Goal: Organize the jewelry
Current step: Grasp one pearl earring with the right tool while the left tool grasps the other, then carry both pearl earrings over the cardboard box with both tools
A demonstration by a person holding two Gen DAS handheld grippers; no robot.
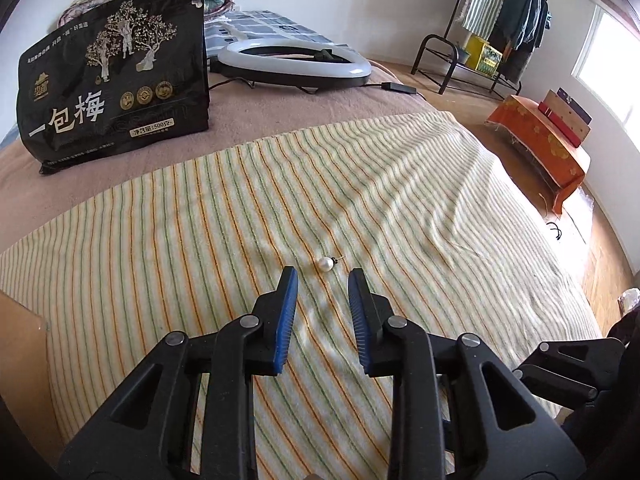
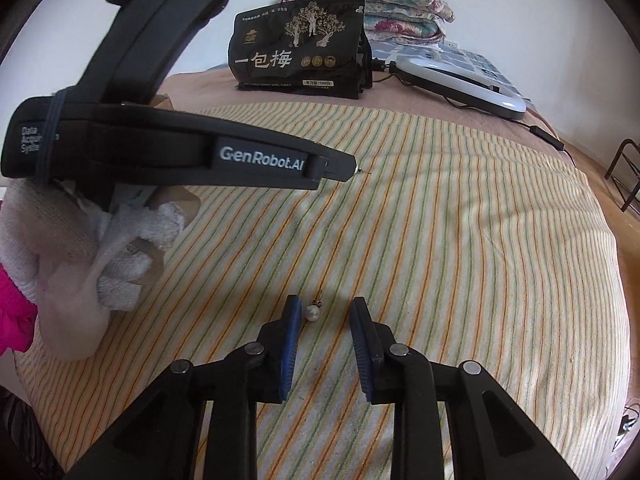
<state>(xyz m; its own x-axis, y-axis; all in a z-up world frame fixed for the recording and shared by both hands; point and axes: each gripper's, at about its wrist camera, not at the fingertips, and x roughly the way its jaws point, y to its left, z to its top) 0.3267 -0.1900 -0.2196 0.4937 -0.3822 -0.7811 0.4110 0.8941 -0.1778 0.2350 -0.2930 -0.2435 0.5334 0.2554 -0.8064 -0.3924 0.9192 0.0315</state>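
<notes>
Both tongs stood spread, gripping nothing. The left tongs (image 1: 322,276) and right tongs (image 2: 326,306) each hung over a pearl earring (image 1: 325,264) lying loose on the striped towel (image 1: 400,200), presumably lined up for pickup.

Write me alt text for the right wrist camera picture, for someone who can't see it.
A small pearl earring lies on a striped towel between the open blue-padded fingers of the right gripper, close to the left finger. The left gripper, held by a white-gloved hand, reaches in from the left; a black snack bag and ring light sit behind.
</notes>
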